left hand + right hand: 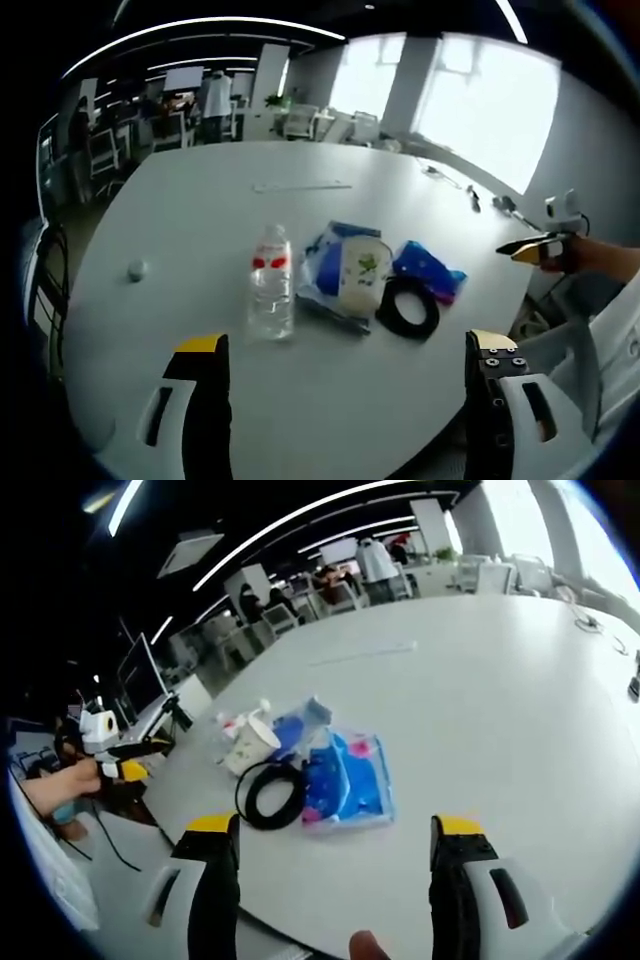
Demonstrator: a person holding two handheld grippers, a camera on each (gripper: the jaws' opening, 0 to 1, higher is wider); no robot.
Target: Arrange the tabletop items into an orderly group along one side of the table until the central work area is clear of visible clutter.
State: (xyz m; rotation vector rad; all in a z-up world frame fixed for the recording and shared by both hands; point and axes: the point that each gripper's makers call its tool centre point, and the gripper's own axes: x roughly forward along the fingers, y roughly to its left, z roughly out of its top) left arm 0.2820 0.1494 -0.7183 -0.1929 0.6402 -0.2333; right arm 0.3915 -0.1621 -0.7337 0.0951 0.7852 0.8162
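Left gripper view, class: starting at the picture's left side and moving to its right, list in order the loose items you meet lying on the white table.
Small round white object → clear water bottle → white cup with a green print → black cable coil → blue packet.

**Clutter bunched near one edge of the white table**

I see a clear water bottle (271,283) with a red label standing upright, just left of the rest in the left gripper view. Beside it a white cup (363,270) with a green print lies tipped on a blue-and-white packet (322,268). A black coiled cable (408,307) lies flat against them, touching a blue pouch (428,270). In the right gripper view, that pouch (347,779) shows pink markings. A small pale ball (136,269) sits well apart.
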